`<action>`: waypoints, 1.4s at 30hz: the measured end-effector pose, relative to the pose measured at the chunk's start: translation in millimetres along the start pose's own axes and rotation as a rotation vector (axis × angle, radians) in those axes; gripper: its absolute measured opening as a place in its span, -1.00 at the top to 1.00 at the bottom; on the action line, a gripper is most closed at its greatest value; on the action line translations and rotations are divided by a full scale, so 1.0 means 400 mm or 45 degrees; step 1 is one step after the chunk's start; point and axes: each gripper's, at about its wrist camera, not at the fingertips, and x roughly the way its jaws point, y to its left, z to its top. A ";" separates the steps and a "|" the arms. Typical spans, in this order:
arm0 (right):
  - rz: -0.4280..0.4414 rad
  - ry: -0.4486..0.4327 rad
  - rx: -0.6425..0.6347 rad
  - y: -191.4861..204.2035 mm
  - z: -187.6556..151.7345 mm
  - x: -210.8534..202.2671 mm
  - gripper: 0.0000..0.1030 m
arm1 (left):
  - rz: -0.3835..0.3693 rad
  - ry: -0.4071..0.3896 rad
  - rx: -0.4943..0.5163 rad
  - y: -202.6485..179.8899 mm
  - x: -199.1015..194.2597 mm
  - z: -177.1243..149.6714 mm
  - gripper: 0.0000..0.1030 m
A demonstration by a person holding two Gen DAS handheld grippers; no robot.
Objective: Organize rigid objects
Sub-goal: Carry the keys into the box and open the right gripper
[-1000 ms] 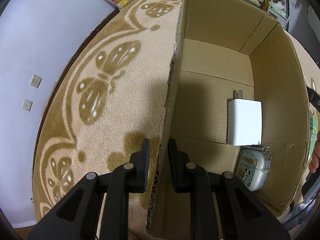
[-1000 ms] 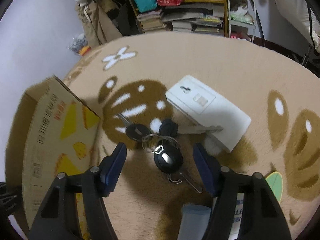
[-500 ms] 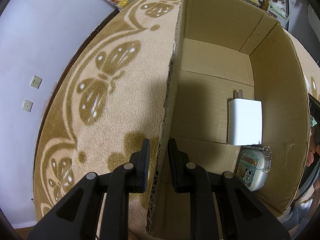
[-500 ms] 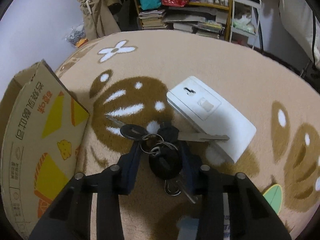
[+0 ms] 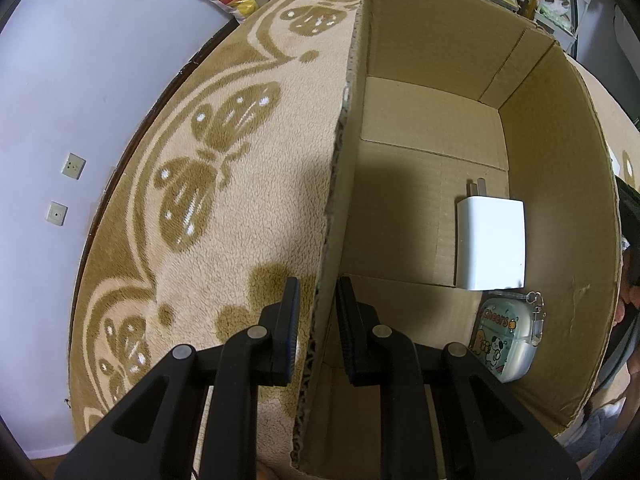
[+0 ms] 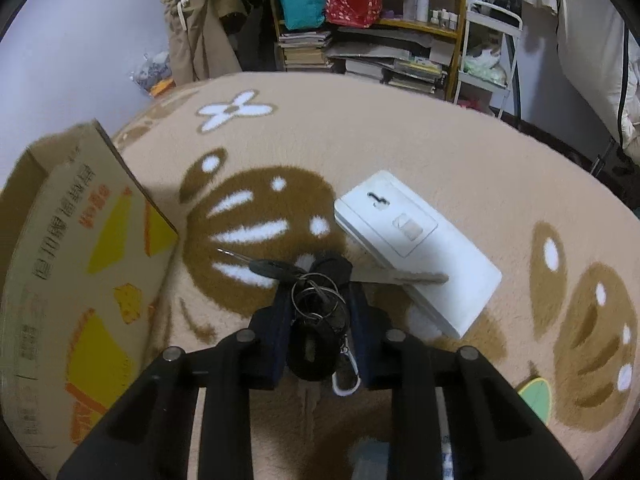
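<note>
My left gripper [image 5: 318,296] is shut on the near left wall of an open cardboard box [image 5: 560,200], one finger inside and one outside. In the box lie a white plug charger [image 5: 490,244] and a pale green cartoon earbud case [image 5: 506,340]. In the right wrist view my right gripper [image 6: 318,300] is closing on a bunch of keys [image 6: 312,348]; its pads press the black fob and rings. One long key rests on a flat white panel [image 6: 416,248] to the right. The box's printed outer side [image 6: 80,280] stands at the left.
Everything sits on a beige rug with brown patterns [image 6: 400,140]. Shelves of books and bags [image 6: 360,40] line the far wall. A blurred blue object [image 6: 368,456] lies under the right gripper. A person's hand [image 5: 624,304] shows past the box's right wall.
The right gripper's jaws have come together from wide apart around the keys until they squeeze the fob and rings. The left gripper and the box have not moved.
</note>
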 end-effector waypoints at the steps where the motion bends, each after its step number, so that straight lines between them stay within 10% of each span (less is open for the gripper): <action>1: 0.010 -0.012 0.003 0.002 0.003 -0.011 0.42 | -0.001 0.000 -0.001 -0.001 0.000 0.001 0.65; 28: 0.368 -0.518 -0.148 0.200 0.067 -0.409 0.43 | -0.002 0.004 -0.002 0.002 0.000 0.004 0.65; 42: 0.445 -0.386 -0.270 0.299 0.010 -0.352 0.43 | -0.001 0.004 -0.001 0.002 0.000 0.003 0.65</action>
